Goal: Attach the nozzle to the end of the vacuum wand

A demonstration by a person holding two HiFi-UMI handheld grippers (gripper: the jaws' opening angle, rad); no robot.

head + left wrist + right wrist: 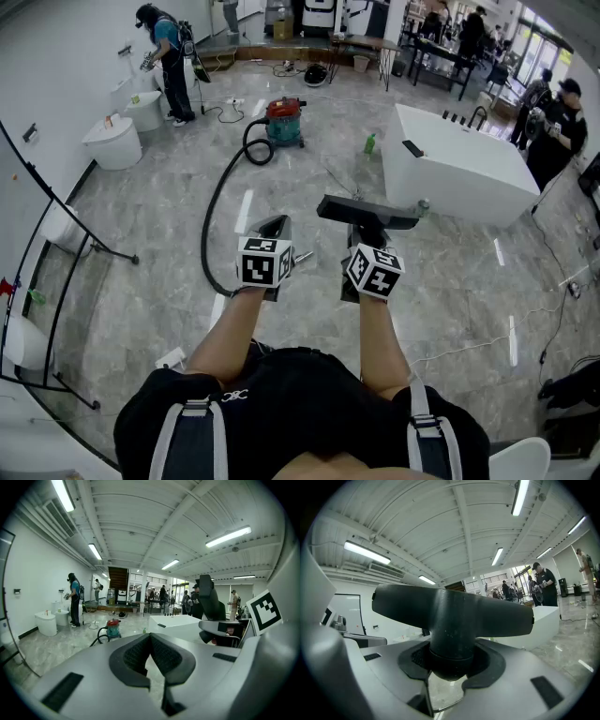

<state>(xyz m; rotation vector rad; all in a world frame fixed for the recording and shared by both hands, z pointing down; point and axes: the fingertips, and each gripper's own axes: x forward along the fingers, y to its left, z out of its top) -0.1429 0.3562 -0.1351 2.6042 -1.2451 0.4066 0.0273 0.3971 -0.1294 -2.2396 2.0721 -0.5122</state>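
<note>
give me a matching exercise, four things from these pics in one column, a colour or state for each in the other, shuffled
Things:
1. nozzle
2. left gripper
3. vacuum cleaner
4. bottle

Colour or state:
a. green
b. red top
c. jaws shut, nothing between them
d. clamped in the right gripper

Pairs: 1-d, 2-c, 3-b, 4-a
</note>
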